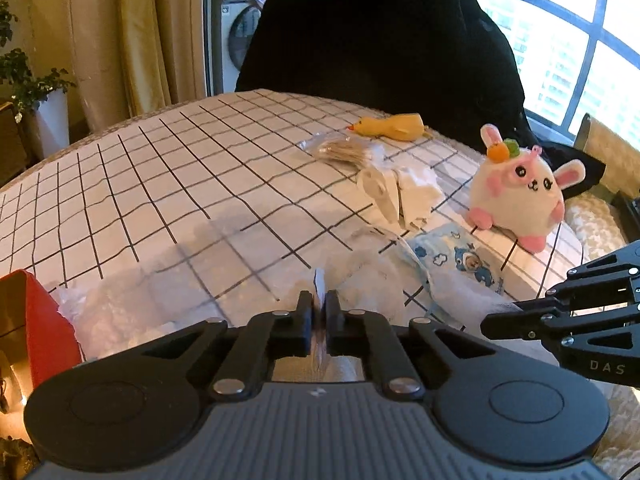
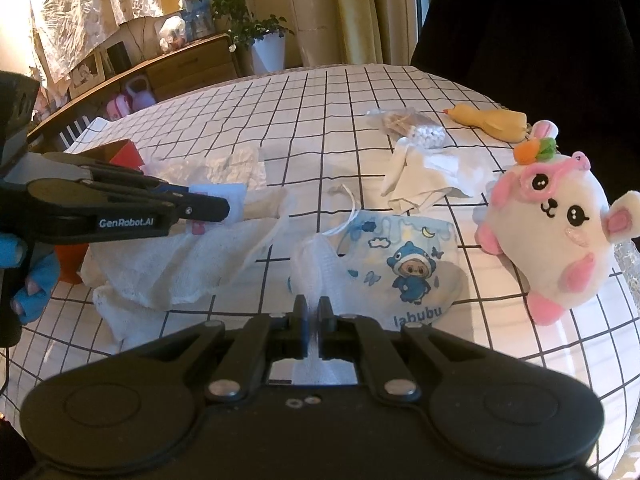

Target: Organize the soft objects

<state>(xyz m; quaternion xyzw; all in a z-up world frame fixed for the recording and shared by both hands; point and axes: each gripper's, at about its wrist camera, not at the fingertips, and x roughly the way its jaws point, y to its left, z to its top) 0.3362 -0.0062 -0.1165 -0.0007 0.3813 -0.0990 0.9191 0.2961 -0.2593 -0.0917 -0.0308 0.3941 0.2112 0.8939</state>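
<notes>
A white gauze cloth (image 2: 168, 264) lies crumpled on the checked tablecloth (image 2: 304, 120), stretched between both grippers. My left gripper (image 1: 319, 300) is shut on a thin white slip at the cloth's left edge; in the right wrist view it (image 2: 222, 208) reaches in from the left. My right gripper (image 2: 314, 308) is shut on a bunched corner of the same cloth, and appears at the right (image 1: 490, 322) in the left wrist view. Under that corner lies a blue cartoon-print bib (image 2: 404, 260). A pink-and-white plush bunny (image 2: 552, 232) sits to the right.
A crumpled white cloth (image 2: 424, 180), a clear plastic bag (image 2: 404, 120) and a yellow rubber duck (image 2: 488, 120) lie further back. A red box (image 1: 48, 328) stands at the near left edge. A person in black stands behind the table.
</notes>
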